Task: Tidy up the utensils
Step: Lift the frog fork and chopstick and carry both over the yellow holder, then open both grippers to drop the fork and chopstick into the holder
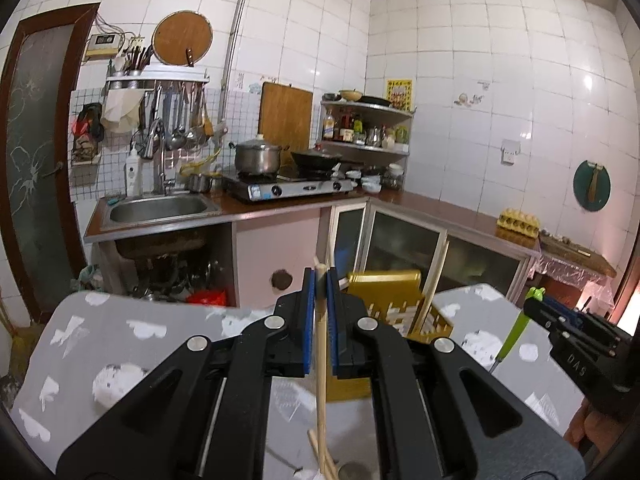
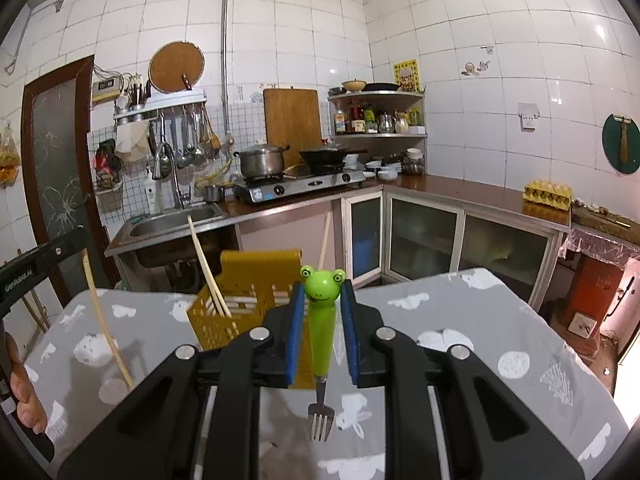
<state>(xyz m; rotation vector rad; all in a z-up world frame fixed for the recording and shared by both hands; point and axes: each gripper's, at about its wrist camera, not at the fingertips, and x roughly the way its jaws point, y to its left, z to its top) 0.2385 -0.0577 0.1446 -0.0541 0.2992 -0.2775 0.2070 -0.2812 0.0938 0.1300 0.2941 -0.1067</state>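
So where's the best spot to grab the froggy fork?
Probably where the right gripper has the frog fork now: pads on either side of the straight green handle, below the wide frog head. The head would likely stop slipping, and the tines hang free toward the yellow basket.

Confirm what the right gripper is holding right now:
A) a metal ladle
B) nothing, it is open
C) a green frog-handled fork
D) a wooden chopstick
C: in the right wrist view the right gripper is shut on the green frog-handled fork, tines pointing down, while the left gripper holds the wooden chopstick.
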